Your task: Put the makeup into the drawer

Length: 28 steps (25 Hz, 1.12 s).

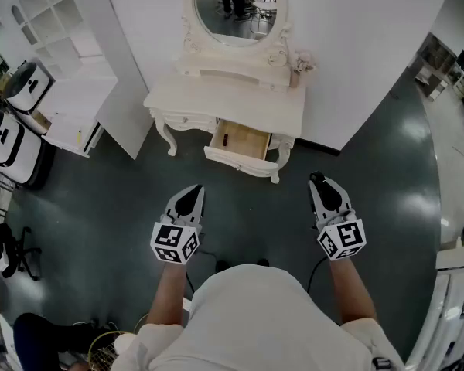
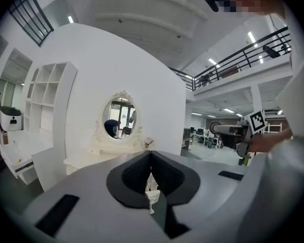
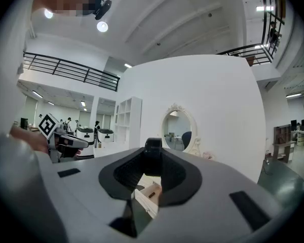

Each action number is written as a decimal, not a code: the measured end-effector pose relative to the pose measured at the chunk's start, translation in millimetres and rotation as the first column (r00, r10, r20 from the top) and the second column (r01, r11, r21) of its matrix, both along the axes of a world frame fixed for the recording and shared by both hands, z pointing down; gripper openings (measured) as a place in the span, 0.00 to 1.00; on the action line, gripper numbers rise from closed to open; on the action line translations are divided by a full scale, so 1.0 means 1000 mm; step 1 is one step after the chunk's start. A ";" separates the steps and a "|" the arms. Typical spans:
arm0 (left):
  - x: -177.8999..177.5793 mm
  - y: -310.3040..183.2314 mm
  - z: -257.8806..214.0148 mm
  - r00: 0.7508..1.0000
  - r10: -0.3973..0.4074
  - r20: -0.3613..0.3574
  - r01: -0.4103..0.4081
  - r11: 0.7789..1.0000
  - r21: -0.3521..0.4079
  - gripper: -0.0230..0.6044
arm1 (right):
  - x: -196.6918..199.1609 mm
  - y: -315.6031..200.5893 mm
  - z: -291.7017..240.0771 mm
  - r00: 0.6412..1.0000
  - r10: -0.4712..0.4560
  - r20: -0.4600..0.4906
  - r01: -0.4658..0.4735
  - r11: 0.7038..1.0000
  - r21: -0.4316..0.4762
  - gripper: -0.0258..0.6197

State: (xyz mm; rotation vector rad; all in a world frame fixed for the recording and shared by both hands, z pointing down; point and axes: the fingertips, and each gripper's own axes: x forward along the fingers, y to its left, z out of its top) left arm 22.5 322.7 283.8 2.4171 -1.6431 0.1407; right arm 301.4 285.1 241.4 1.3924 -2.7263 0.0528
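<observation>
A white vanity table (image 1: 224, 99) with an oval mirror (image 1: 236, 6) stands ahead against a white wall. Its drawer (image 1: 251, 159) is pulled out, and a small dark item (image 1: 226, 139) lies inside. My right gripper (image 1: 320, 185) is held level, some way short of the drawer, and is shut on a black cylindrical makeup piece (image 1: 316, 177) at its tips. In the right gripper view the makeup piece (image 3: 153, 156) sits between the jaws, with the open drawer (image 3: 149, 191) showing below it. My left gripper (image 1: 189, 195) hangs beside it, shut and empty, its tips meeting in the left gripper view (image 2: 151, 154).
A white shelf unit (image 1: 62, 22) and a low white cabinet (image 1: 69, 134) stand left of the vanity. Rounded white machines (image 1: 15, 141) line the far left. White furniture (image 1: 456, 300) borders the right edge. Dark glossy floor (image 1: 240, 207) lies between me and the drawer.
</observation>
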 end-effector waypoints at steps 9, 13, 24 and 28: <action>-0.003 0.000 0.002 1.000 0.005 -0.002 -0.005 1.000 -0.001 0.06 | -0.002 0.003 -0.001 1.000 0.005 0.015 -0.005 1.000 0.001 0.17; -0.006 -0.001 0.002 1.000 0.011 -0.005 -0.011 1.000 -0.004 0.06 | -0.006 0.005 -0.003 1.000 0.000 0.028 0.001 1.000 -0.008 0.17; -0.030 0.004 0.013 1.000 0.021 -0.014 -0.021 1.000 -0.014 0.06 | -0.030 0.010 0.008 1.000 0.010 -0.003 -0.010 0.999 -0.037 0.17; -0.044 0.006 0.017 0.999 0.027 -0.017 -0.027 1.000 -0.014 0.06 | -0.046 0.014 0.011 1.000 0.007 -0.019 -0.008 0.999 -0.040 0.17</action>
